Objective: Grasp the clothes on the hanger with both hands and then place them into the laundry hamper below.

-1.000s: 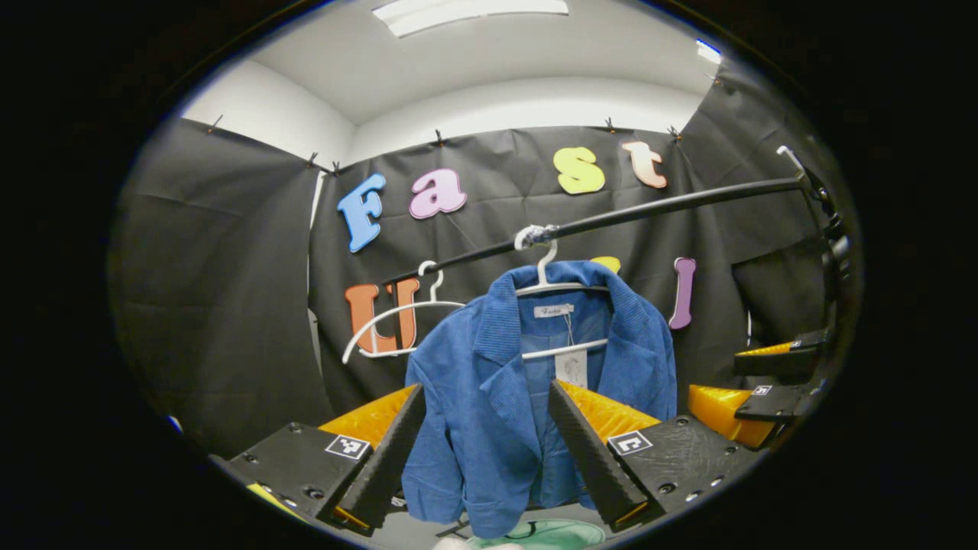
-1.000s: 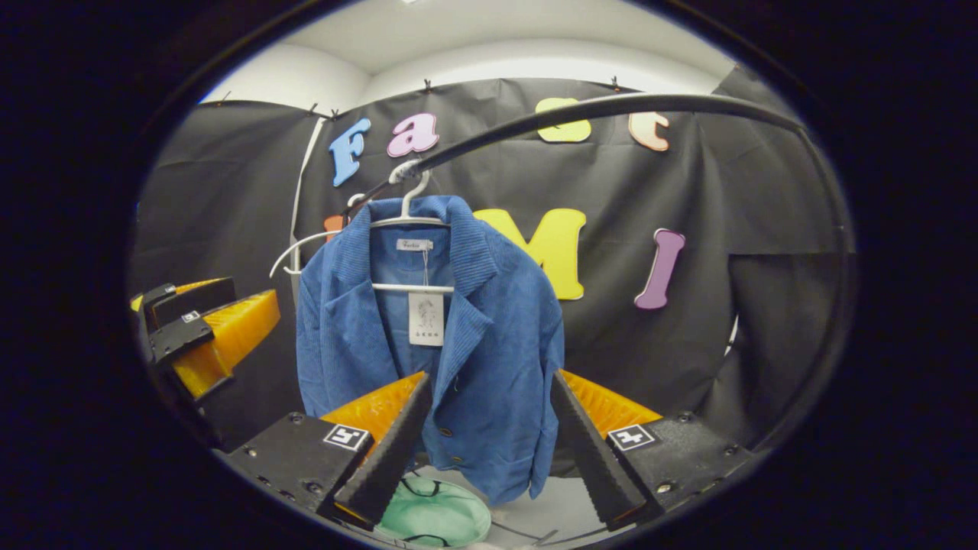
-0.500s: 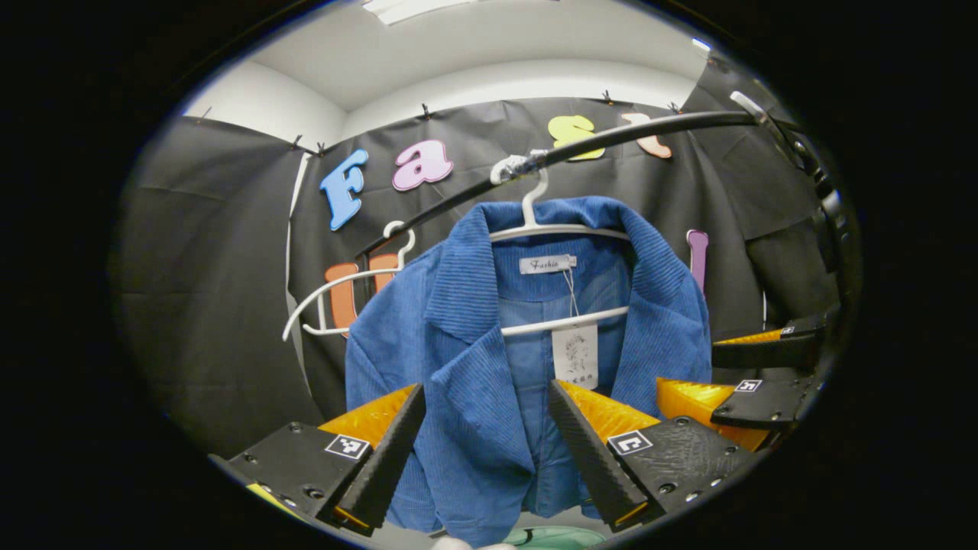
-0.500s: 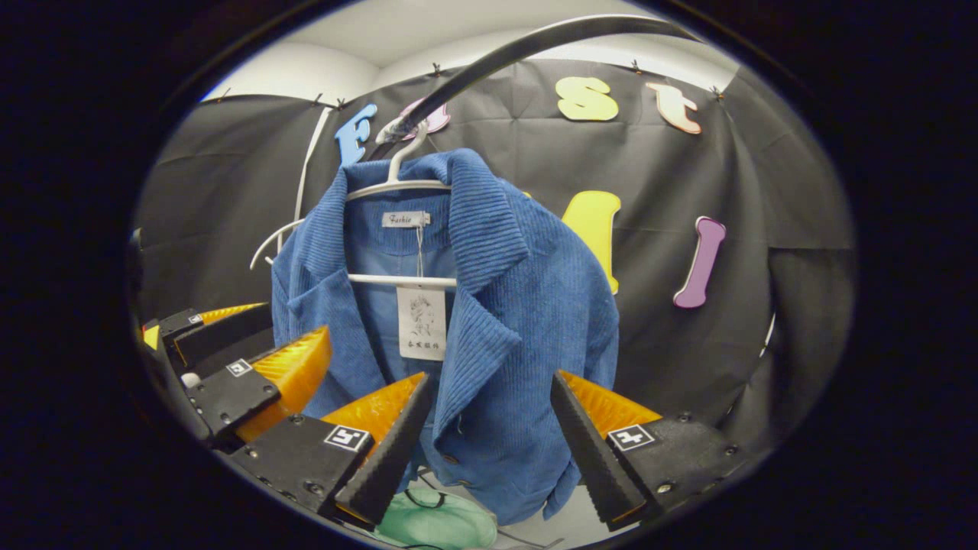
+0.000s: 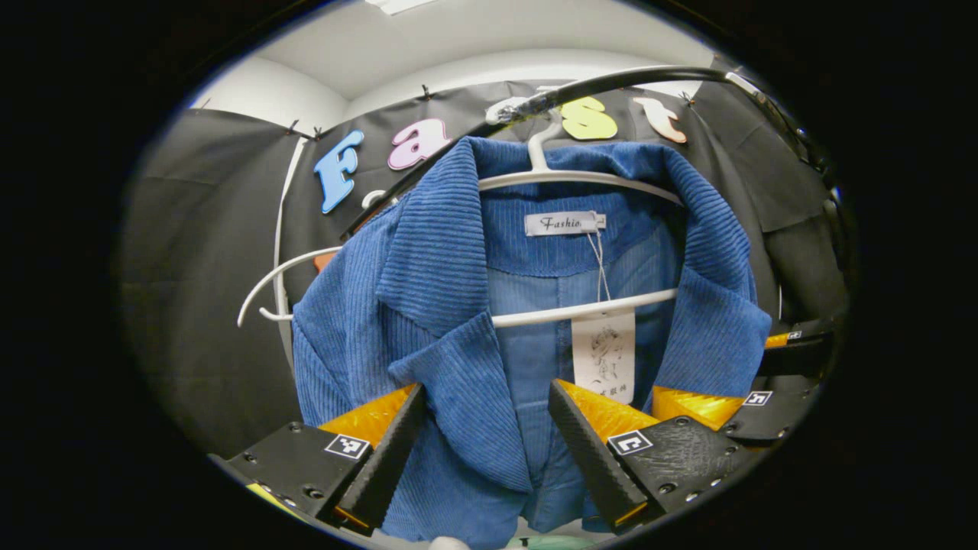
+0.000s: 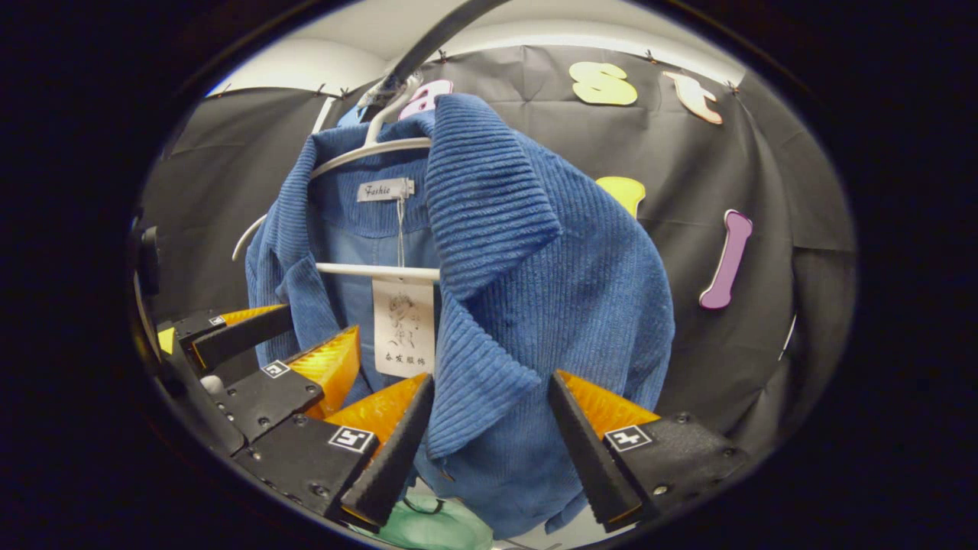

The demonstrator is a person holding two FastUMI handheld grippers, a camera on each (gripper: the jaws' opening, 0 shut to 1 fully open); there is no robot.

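A blue corduroy jacket (image 5: 428, 290) (image 6: 535, 290) hangs on a white hanger (image 5: 581, 177) (image 6: 367, 153) from a black rail (image 5: 649, 76). My left gripper (image 5: 483, 416) is open, its fingers on either side of the jacket's left lapel, close in front of the cloth. My right gripper (image 6: 489, 405) is open too, its fingers flanking the right lapel. In the right gripper view the left gripper (image 6: 267, 359) shows at the left. In the left gripper view the right gripper (image 5: 749, 389) shows at the right. A green hamper (image 6: 428, 527) lies below the jacket's hem.
A second, bare white hanger (image 5: 267, 290) hangs on the rail behind the jacket to the left. A paper tag (image 6: 403, 325) dangles inside the collar. The rail's upright (image 5: 795, 130) curves down at the right.
Both grippers have moved closer to the jacket and a little upward; the jacket now looms much larger and each lapel lies between a pair of open fingers.
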